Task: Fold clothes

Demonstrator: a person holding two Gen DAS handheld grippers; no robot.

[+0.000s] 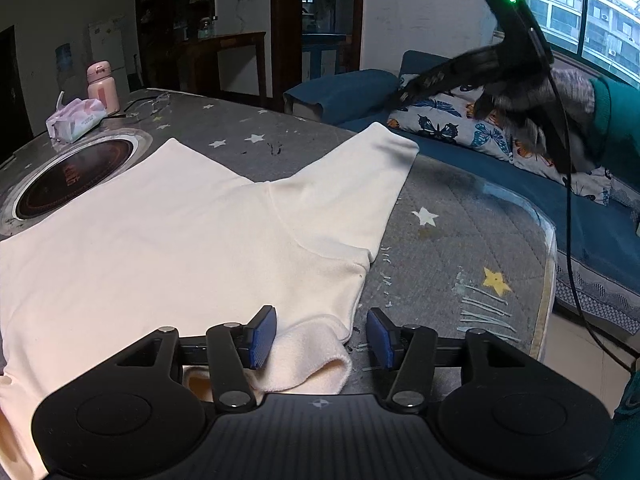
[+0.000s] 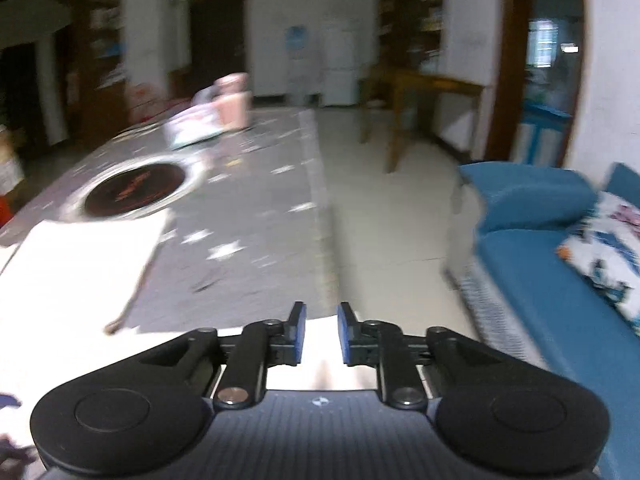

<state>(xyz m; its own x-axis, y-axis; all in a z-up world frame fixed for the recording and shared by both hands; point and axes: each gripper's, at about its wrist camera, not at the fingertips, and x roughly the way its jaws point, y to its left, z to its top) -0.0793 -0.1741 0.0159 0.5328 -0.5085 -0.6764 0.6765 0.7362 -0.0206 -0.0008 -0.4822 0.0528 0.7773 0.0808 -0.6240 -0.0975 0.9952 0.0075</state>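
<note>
A cream garment (image 1: 180,240) lies spread flat on the grey star-print table cover (image 1: 448,216), one sleeve reaching toward the far right edge. My left gripper (image 1: 322,332) is open just above the table, and the near sleeve cuff (image 1: 312,356) lies between its blue pads without being pinched. The right gripper (image 1: 412,88) is blurred in the air above the sofa, held by a gloved hand (image 1: 532,96). In the blurred right wrist view, the right gripper (image 2: 322,332) shows a narrow gap between its pads. The garment (image 2: 72,272) spreads white below and to the left.
A round dark hob (image 1: 76,176) is set into the table at the far left. Behind it are a tissue pack (image 1: 76,120) and a pink bottle (image 1: 103,86). A blue sofa (image 1: 580,208) with a butterfly cushion (image 1: 452,120) runs along the table's right edge. A black cable (image 1: 570,240) hangs there.
</note>
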